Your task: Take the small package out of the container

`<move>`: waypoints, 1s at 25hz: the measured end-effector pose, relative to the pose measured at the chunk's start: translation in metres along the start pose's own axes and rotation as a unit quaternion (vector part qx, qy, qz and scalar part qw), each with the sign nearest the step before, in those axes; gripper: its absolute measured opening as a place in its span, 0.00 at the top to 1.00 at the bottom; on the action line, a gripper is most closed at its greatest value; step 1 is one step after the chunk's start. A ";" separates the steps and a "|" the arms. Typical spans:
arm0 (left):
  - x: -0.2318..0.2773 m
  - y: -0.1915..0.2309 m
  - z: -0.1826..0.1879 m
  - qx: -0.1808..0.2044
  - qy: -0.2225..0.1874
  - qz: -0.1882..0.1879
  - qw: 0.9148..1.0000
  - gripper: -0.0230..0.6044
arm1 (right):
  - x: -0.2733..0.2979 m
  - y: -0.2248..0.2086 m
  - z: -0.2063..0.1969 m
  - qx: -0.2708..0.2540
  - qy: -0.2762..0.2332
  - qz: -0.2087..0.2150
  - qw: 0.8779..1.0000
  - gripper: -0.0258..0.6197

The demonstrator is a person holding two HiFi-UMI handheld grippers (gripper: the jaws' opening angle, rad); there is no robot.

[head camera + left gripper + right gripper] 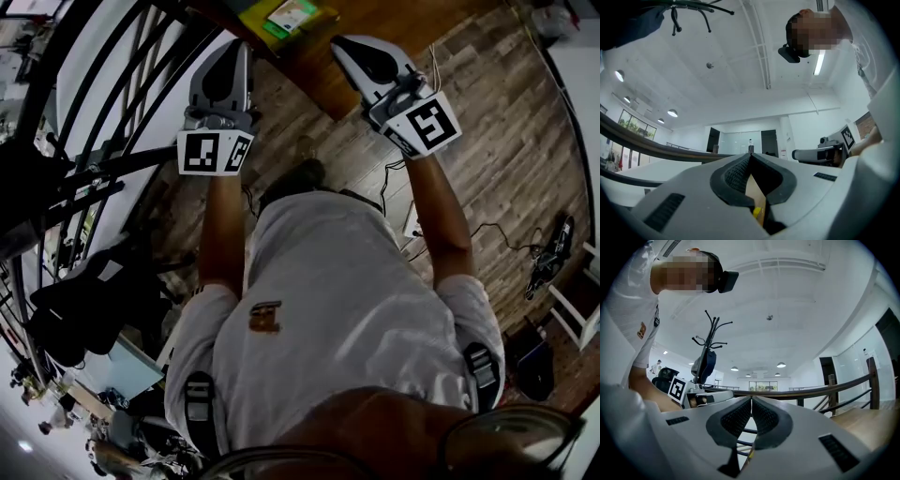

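Observation:
In the head view a yellow-green container [281,21] sits on a wooden table [384,23] at the top edge, with a small pale package [292,13] showing inside it. Both grippers are held up side by side, short of the table. My left gripper [241,47] is shut with nothing between its tips [750,155]. My right gripper [340,43] is likewise shut and empty [751,399]. Each gripper view looks toward the ceiling. The right gripper's body [818,153] shows in the left gripper view, and the left gripper's marker cube [676,389] shows in the right gripper view.
A black curved railing [112,103] runs along the left, also seen as a rail [834,387] in the right gripper view. A coat rack [710,341] stands behind. Cables [487,234] lie on the wood floor at right, near a white stand [577,314].

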State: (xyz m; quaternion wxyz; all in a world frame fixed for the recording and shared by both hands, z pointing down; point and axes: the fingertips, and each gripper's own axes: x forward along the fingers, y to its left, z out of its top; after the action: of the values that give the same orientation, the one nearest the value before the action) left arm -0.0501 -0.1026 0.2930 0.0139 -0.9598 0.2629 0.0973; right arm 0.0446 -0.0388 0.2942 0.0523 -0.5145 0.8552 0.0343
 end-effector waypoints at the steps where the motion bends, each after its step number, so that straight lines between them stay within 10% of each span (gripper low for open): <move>1: 0.008 0.006 -0.003 0.000 0.001 -0.001 1.000 0.93 | 0.006 -0.009 -0.004 -0.001 0.007 -0.001 1.000 0.91; 25: 0.091 0.089 -0.035 -0.010 0.014 0.019 1.000 0.93 | 0.106 -0.090 -0.045 -0.013 0.070 0.091 0.993 0.91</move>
State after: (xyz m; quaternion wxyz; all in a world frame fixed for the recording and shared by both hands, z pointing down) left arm -0.0117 -0.2275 0.3121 -0.0009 -0.9561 0.2799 0.0871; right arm 0.0725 -0.1794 0.3255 -0.0172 -0.4365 0.8994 0.0140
